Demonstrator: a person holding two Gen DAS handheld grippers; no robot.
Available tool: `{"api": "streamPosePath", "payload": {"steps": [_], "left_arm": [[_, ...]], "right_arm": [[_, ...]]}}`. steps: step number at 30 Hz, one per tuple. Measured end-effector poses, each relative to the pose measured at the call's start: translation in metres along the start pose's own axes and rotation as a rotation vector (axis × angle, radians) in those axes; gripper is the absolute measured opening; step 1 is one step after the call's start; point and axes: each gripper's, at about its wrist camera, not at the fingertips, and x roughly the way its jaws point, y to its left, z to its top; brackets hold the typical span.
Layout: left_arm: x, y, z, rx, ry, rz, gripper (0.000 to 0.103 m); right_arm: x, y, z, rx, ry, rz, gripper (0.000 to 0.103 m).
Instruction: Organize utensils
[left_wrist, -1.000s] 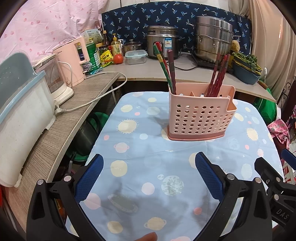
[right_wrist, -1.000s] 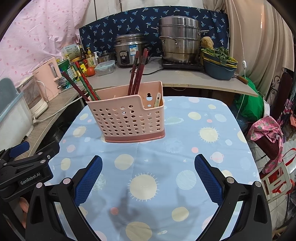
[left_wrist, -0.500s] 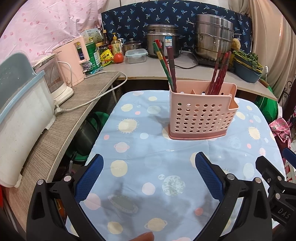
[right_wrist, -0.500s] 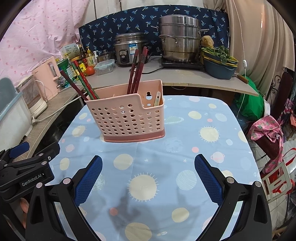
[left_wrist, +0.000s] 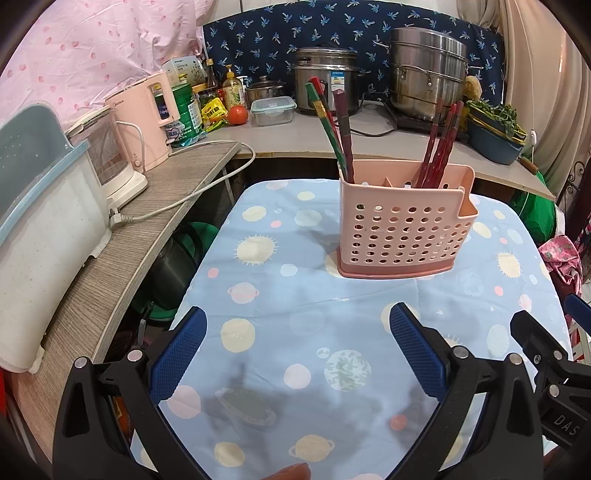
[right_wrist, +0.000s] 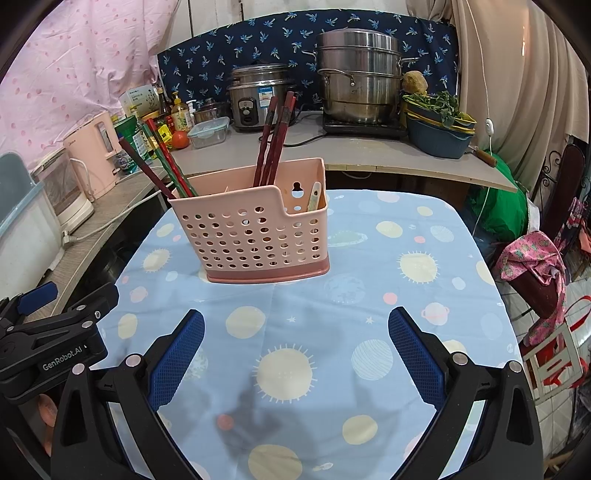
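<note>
A pink perforated utensil holder (left_wrist: 404, 225) (right_wrist: 255, 229) stands upright on the blue planet-print tablecloth (left_wrist: 295, 295). Green and dark red chopsticks (left_wrist: 330, 125) (right_wrist: 166, 162) lean out of its left compartment. A bundle of red chopsticks (left_wrist: 439, 142) (right_wrist: 275, 138) stands in the back compartment. A pale utensil handle (right_wrist: 314, 195) pokes up in the right compartment. My left gripper (left_wrist: 295, 332) hovers open over the cloth, short of the holder, with nothing between its fingers. My right gripper (right_wrist: 295, 332) is open and empty too. Each gripper shows at the edge of the other's view.
A wooden shelf (left_wrist: 122, 254) on the left carries a white bin (left_wrist: 40, 236), a pink kettle (left_wrist: 144, 118) and a trailing cord. The back counter (right_wrist: 369, 155) holds a rice cooker (right_wrist: 258, 96), steel steamer pots (right_wrist: 360, 77), bottles, a tomato and a bowl of greens (right_wrist: 439, 125).
Both views have pulled back slightly; the holder sits a little farther up in the right wrist view. Both grippers stay open and empty.
</note>
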Motion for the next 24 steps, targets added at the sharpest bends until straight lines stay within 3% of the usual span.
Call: {"api": "streamPosePath", "payload": {"steps": [24], "left_arm": [[-0.0034, 0.0008, -0.0009, -0.010, 0.004, 0.020, 0.095]], "right_arm": [[0.0021, -0.0023, -0.0002, -0.001, -0.001, -0.003, 0.096]]}}
